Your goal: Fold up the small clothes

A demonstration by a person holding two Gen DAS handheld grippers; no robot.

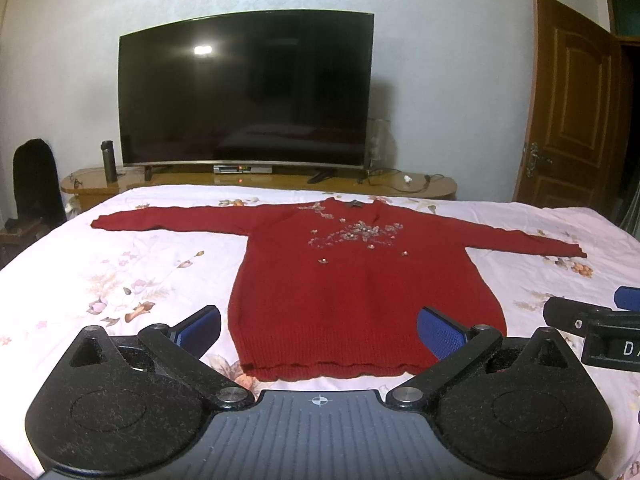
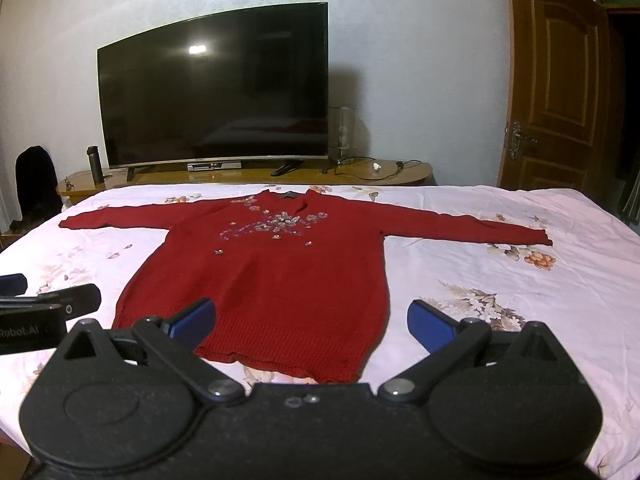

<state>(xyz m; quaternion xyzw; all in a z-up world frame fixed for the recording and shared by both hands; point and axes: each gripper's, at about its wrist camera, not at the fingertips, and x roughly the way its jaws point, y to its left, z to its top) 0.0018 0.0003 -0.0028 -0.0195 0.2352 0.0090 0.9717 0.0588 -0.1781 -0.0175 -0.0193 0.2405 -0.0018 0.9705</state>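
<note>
The red sweater (image 1: 360, 292) lies flat on the bed (image 1: 120, 264), hem nearest, collar toward 12 o'clock. Left tool (image 1: 320, 330) and right tool (image 2: 312, 322) hover released just before the hem, equally near.

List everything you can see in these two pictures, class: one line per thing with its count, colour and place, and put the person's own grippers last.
Sweater: one, dark red with beaded flowers on the chest, spread flat on the bed, sleeves out.
Bedsheet: one, pale pink with flower print, covering the bed.
Television: one, black, screen off, on the cabinet behind the bed.
TV cabinet: one, brown wood, against the wall.
Flask: one, dark, left end of the cabinet.
Set-top box: one, silver, under the television.
Door: one, brown wood, far right, open.
Left gripper: one, black with blue pads, open near the hem.
Right gripper: one, same colours, open near the hem.
</note>
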